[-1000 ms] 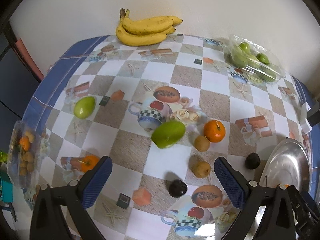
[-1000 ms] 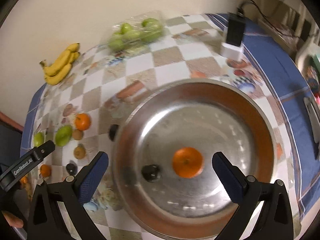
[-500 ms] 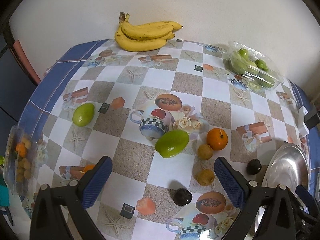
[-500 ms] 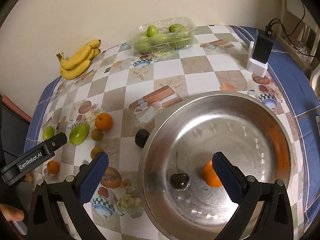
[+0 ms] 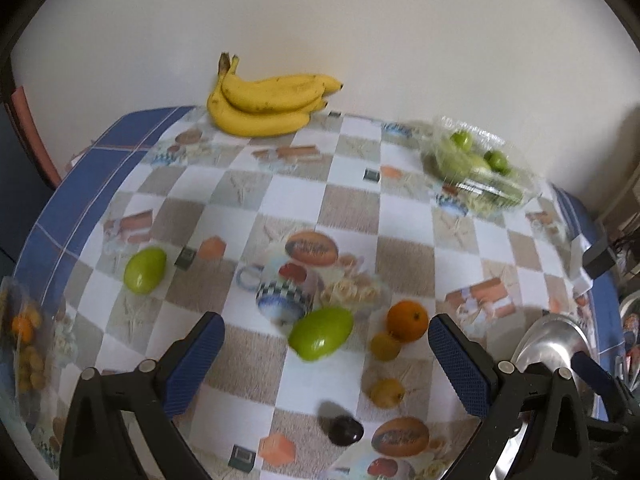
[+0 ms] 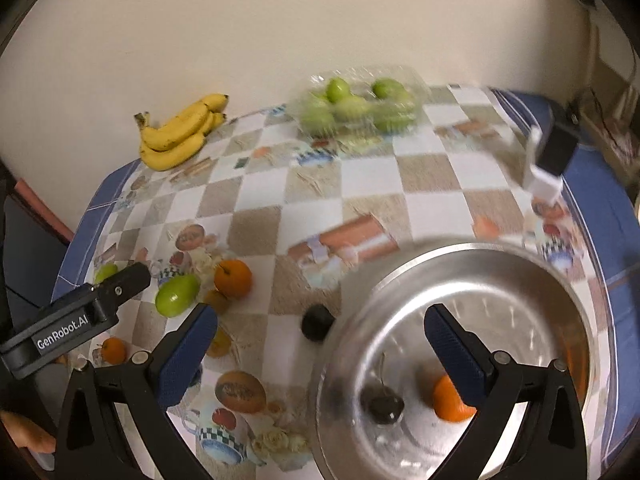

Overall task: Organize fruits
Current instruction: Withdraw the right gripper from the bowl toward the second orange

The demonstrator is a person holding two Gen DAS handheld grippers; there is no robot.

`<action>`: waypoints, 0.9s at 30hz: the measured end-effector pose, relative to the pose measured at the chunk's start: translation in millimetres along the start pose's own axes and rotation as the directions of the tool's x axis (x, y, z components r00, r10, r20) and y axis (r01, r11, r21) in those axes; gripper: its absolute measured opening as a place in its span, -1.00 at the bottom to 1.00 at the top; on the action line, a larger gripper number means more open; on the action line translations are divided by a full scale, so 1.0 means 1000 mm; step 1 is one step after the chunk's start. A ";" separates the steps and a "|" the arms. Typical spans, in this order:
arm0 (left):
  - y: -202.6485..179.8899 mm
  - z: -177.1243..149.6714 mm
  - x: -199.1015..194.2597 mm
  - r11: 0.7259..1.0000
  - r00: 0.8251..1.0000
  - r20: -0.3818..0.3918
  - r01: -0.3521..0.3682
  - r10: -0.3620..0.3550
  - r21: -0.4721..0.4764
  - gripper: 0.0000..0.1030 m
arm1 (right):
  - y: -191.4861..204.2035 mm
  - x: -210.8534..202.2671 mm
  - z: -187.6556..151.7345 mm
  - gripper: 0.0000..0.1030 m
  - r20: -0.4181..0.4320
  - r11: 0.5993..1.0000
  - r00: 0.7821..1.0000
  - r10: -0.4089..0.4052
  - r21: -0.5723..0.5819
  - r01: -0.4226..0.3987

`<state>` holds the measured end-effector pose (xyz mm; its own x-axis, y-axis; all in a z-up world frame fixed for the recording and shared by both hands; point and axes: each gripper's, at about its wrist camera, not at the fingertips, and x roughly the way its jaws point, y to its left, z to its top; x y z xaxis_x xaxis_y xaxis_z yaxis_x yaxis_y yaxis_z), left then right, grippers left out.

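Checkered, picture-printed oilcloth covers the table [image 5: 404,216]. Since a second ago the right gripper [image 6: 320,346] has pulled back from over the round steel bowl [image 6: 472,256], jaws spread and empty; a small orange mandarin [image 6: 450,404] and dark cherry [image 6: 382,404] lie inside. The left gripper [image 5: 326,356], also spread and empty, now hovers left of the bowl near a green mango [image 5: 320,334], likely next.

Soft, even indoor light falls on both fisheye views, whose edges bend and darken at the corners, while motion blur smears the tablecloth [image 5: 404,216] pattern, glare streaks the steel bowl [image 6: 472,264], and fruit casts short, faint shadows.
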<state>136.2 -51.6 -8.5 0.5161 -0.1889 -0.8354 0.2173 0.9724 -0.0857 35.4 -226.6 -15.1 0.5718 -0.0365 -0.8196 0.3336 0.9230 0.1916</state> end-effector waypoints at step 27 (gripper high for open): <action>0.026 0.022 0.065 0.979 0.985 -0.145 0.063 -0.092 -0.193 0.63 | 0.059 0.076 0.024 0.17 -0.117 0.993 0.987 0.109 -0.042 -0.114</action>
<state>193.1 -41.2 -53.0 0.3687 -0.2558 -0.8937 0.0850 0.9666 -0.2416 116.5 -183.6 -53.3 0.5129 0.1090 -0.8515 0.2346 0.9364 0.2612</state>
